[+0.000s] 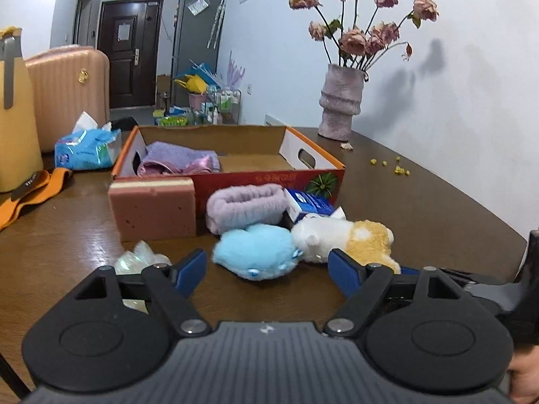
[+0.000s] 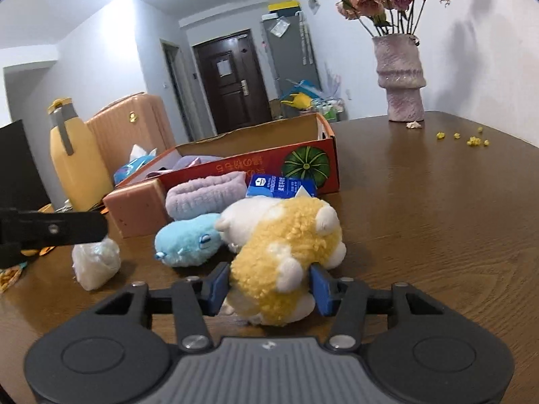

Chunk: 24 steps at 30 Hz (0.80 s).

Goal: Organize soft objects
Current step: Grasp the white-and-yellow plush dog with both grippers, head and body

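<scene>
Just before the orange cardboard box, the left claw is hanging spread apart at the fluffy blue plush toy; beside it, the right claw is clamping the yellow-and-white plush toy, best lifted clear of the worktop before swinging boxward.

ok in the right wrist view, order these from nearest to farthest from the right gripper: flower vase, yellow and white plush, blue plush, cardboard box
1. yellow and white plush: between the right gripper fingers.
2. blue plush: just ahead, to the left.
3. cardboard box: farther back, centre-left.
4. flower vase: farthest, at the table's back right by the wall.
</scene>
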Motion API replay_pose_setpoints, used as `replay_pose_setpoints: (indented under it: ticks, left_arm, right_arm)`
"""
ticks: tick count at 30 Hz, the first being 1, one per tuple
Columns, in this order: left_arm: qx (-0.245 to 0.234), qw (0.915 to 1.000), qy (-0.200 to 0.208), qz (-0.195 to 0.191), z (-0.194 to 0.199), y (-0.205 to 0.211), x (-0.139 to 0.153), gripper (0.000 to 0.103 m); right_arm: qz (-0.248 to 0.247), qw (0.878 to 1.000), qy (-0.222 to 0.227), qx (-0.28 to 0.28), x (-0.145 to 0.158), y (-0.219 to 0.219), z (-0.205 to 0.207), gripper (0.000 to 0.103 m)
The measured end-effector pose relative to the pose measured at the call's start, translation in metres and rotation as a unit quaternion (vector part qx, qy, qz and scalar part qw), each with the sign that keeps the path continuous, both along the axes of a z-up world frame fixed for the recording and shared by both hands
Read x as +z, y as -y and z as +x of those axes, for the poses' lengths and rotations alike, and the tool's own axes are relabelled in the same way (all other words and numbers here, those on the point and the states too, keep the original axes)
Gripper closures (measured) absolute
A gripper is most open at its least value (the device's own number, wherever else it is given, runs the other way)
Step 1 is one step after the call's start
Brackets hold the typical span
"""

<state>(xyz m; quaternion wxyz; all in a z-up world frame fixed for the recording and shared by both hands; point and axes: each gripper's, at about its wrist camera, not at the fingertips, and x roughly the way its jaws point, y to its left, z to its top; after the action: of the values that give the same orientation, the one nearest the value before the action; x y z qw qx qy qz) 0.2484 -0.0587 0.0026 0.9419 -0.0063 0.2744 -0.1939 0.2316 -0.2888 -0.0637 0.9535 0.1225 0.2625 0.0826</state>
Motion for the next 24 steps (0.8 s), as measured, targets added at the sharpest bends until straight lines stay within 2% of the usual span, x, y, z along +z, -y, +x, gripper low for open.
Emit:
replay_pose_setpoints:
  ticks: [4, 10, 13, 17, 18, 21, 23, 24]
  left_arm:
    - [-0.025, 0.9993, -0.026, -0.006, 0.004, 0.015, -0.011, 0.022]
    - [-0.078, 0.9945, -0.064, -0.027, 0.015, 0.055, -0.029, 0.022]
    - [-0.070, 0.9942, -0.079, -0.022, 0.020, 0.063, -0.038, 0.025]
    - [-0.050, 0.9924, -0.102, -0.046, 0.027, 0.054, -0.044, 0.026]
    - [-0.048, 0.9919, -0.106, -0.052, 0.028, 0.052, -0.047, 0.028]
    - [-0.045, 0.9888, -0.110, -0.090, 0.033, 0.045, -0.053, 0.043]
    - [-0.052, 0.9863, -0.113, -0.108, 0.035, 0.042, -0.053, 0.057]
    - [-0.053, 0.9865, -0.112, -0.108, 0.035, 0.043, -0.052, 0.058]
  right_arm:
    - [0.002, 0.998, -0.006, 0.069, -0.001, 0.027, -0.023, 0.049]
    - [0.039, 0.999, 0.010, 0.036, 0.004, 0.065, -0.044, 0.046]
    - [0.065, 0.997, 0.012, 0.040, 0.000, 0.070, -0.036, 0.046]
    - [0.075, 0.996, 0.001, 0.044, -0.006, 0.072, -0.023, 0.047]
    - [0.083, 0.995, 0.000, 0.048, -0.008, 0.072, -0.019, 0.050]
    - [0.092, 0.994, -0.001, 0.052, -0.011, 0.071, -0.016, 0.053]
    - [0.092, 0.995, 0.000, 0.051, -0.011, 0.070, -0.015, 0.058]
    - [0.092, 0.994, 0.002, 0.053, -0.010, 0.069, -0.016, 0.061]
